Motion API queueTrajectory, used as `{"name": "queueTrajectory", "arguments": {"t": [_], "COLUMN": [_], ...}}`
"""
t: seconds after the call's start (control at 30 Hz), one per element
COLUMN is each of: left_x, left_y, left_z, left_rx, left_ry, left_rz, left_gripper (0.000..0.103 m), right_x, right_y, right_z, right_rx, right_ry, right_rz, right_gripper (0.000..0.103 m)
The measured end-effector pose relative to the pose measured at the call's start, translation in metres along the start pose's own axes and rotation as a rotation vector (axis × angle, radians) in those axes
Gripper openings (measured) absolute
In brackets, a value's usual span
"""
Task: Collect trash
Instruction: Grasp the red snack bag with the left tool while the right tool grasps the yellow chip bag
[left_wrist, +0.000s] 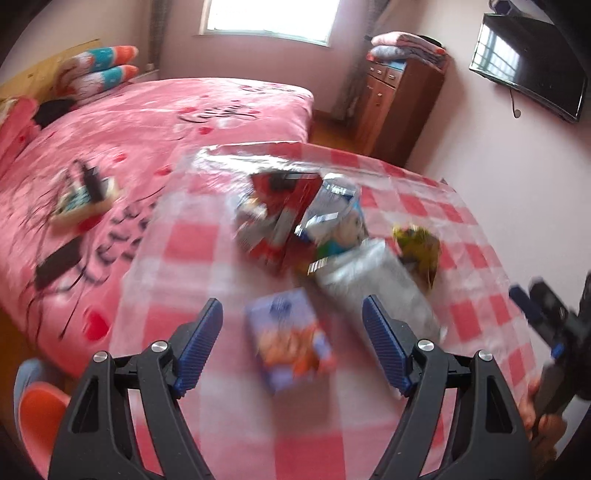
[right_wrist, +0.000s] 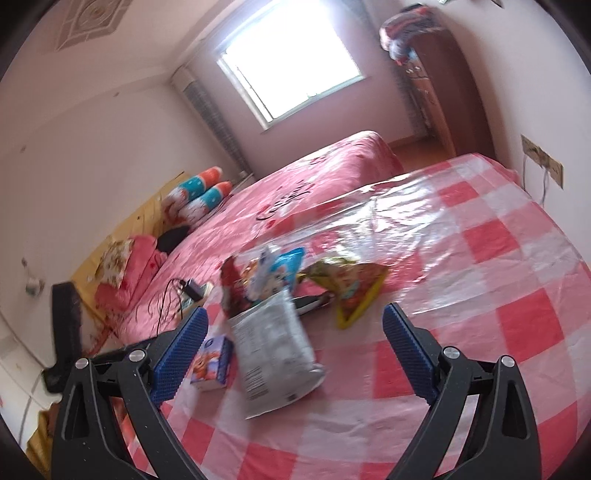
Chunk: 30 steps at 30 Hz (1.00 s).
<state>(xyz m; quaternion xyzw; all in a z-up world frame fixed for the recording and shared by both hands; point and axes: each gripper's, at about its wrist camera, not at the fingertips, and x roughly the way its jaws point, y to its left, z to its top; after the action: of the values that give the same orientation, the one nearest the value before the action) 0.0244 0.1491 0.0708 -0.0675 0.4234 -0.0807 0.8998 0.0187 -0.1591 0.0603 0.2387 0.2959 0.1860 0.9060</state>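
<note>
From the left wrist view, the left gripper (left_wrist: 291, 328) has its blue fingers (left_wrist: 199, 350) spread wide, and nothing is held between them. A small purple box (left_wrist: 290, 341) lies on the desk (left_wrist: 480, 258) right between the fingers, but they do not touch it. Just past the right finger lies a silver bag (left_wrist: 373, 284). Farther ahead of the fingers sit a red packet (left_wrist: 280, 210), a blue and white packet (left_wrist: 336, 214) and a yellow wrapper (left_wrist: 419, 247), all close together in a blurry pile. A pink bed (left_wrist: 129, 147) is off to the left of the fingers. The other gripper shows at the right edge, with a hand (left_wrist: 543, 417) on it.

From the right wrist view, the right gripper (right_wrist: 295, 328) also has its fingers (right_wrist: 406, 350) wide apart and empty. The silver bag (right_wrist: 273, 347) lies between them, nearer the left finger. The purple box (right_wrist: 212, 363) sits just beside the left finger. The yellow wrapper (right_wrist: 347, 284) and the other packets lie ahead of the fingers.
</note>
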Motion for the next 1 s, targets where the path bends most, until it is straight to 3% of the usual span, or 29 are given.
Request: {"name": "queueTrajectory", "arguments": {"t": [0.17, 0.6, 0.7, 0.8, 1.0], "left_x": [0.041, 0.108, 0.119, 0.128, 0.131], "left_y": [-0.002, 0.025, 0.028, 0.029, 0.027], "left_z": [0.035, 0.073, 0.077, 0.078, 0.074], "left_rx": [0.057, 0.037, 0.037, 0.026, 0.017], "left_ry": [0.010, 0.058, 0.078, 0.092, 0.079], "left_rz": [-0.071, -0.073, -0.098, -0.134, -0.144], "left_gripper": [0.079, 0.078, 0.074, 0.058, 0.052], "right_x": [0.007, 0.047, 0.053, 0.057, 0.059], "right_y": [-0.013, -0.021, -0.016, -0.012, -0.010], "right_z": [0.003, -0.004, -0.007, -0.009, -0.009], "right_rx": [0.020, 0.049, 0.031, 0.022, 0.013], "right_ry": [0.029, 0.146, 0.164, 0.179, 0.198], "right_rz": [-0.016, -0.026, -0.031, -0.034, -0.052], "right_gripper": [0.094, 0.094, 0.094, 0.094, 0.094]}}
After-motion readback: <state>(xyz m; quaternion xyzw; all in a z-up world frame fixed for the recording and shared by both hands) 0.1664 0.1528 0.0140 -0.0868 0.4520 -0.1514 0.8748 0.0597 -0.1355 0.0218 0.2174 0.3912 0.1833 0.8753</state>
